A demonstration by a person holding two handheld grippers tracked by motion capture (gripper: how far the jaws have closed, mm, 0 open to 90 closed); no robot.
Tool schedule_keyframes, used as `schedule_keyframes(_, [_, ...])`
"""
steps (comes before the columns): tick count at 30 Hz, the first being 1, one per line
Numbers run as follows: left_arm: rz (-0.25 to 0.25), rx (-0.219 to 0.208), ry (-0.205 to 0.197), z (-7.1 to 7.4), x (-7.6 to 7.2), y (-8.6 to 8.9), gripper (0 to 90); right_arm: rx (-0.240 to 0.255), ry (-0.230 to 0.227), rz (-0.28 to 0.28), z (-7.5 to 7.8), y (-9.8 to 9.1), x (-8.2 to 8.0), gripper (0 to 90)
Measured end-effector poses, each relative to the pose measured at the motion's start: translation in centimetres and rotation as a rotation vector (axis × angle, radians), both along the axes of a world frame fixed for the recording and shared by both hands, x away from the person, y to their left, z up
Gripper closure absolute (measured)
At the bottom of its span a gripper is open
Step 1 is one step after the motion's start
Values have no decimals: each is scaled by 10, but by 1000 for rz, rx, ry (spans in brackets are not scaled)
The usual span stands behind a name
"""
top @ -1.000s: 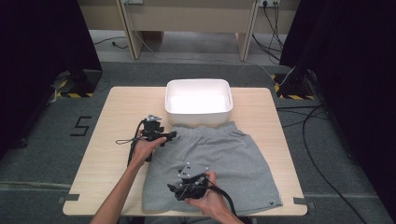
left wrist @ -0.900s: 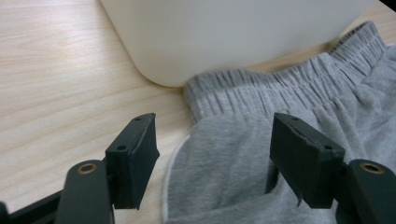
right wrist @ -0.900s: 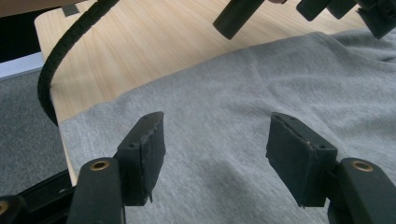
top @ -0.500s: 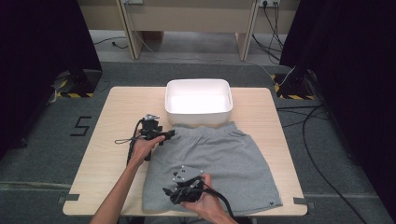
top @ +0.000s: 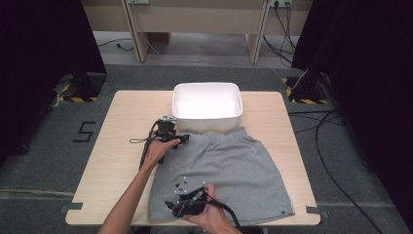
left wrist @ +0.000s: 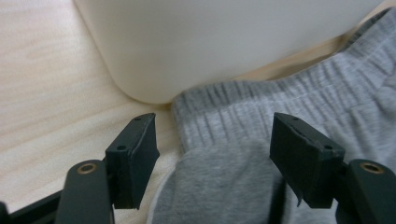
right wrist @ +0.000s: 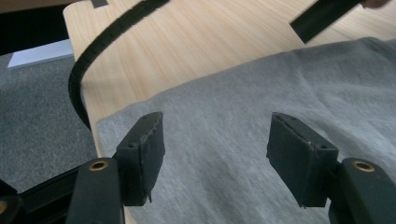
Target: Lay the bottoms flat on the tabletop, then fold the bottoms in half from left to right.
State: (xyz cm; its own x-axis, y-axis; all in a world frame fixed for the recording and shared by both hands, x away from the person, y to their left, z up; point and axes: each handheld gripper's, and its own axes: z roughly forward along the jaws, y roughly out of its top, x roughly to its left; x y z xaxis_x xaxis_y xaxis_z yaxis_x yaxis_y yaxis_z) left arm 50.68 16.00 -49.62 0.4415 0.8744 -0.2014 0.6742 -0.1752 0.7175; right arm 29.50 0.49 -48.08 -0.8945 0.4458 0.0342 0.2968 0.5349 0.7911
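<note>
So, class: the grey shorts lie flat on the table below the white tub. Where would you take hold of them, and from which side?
Grip the grey shorts at the ribbed waistband corner beside the white tub, coming in from the table's left, where the left gripper stands open. That edge is thick and a fold is raised there, so the pads can probably pinch it; the flat middle offers nothing to grasp.

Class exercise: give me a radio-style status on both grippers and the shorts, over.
Left gripper open at the waistband corner. Right gripper open over the hem. Grey shorts flat, unheld. White tub touches the waistband.
</note>
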Motion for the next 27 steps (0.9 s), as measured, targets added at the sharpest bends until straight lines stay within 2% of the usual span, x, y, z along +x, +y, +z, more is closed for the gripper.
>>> schedule_keyframes(3, [-15, 15, 10, -7, 0, -3, 345, -1, -6, 6, 0, 2, -1, 368])
schedule_keyframes(6, [-32, 55, 14, -11, -1, -7, 392, -1, 1, 9, -1, 4, -2, 368])
schedule_keyframes(9, [-39, 70, 6, -11, -1, -9, 468, -7, -6, 16, -1, 5, -3, 368])
schedule_keyframes(13, [-67, 102, 2, -10, -4, -10, 631, -7, -3, 19, -2, 6, -4, 368])
schedule_keyframes(16, [-79, 110, 0, -9, -5, -11, 693, -8, 1, 21, -4, 8, -6, 368])
schedule_keyframes(19, [-87, 107, 2, -9, -5, -11, 729, -15, -6, 33, -6, 10, -8, 368])
schedule_keyframes(20, [-90, 112, 0, -9, -5, -11, 735, -17, 7, 32, -7, 11, -9, 368])
schedule_keyframes(24, [-97, 151, -17, -9, -7, -15, 747, -24, 2, 40, -10, 15, -10, 368])
schedule_keyframes(27, [-93, 145, -14, -9, -7, -15, 750, -20, 3, 41, -11, 17, -11, 369])
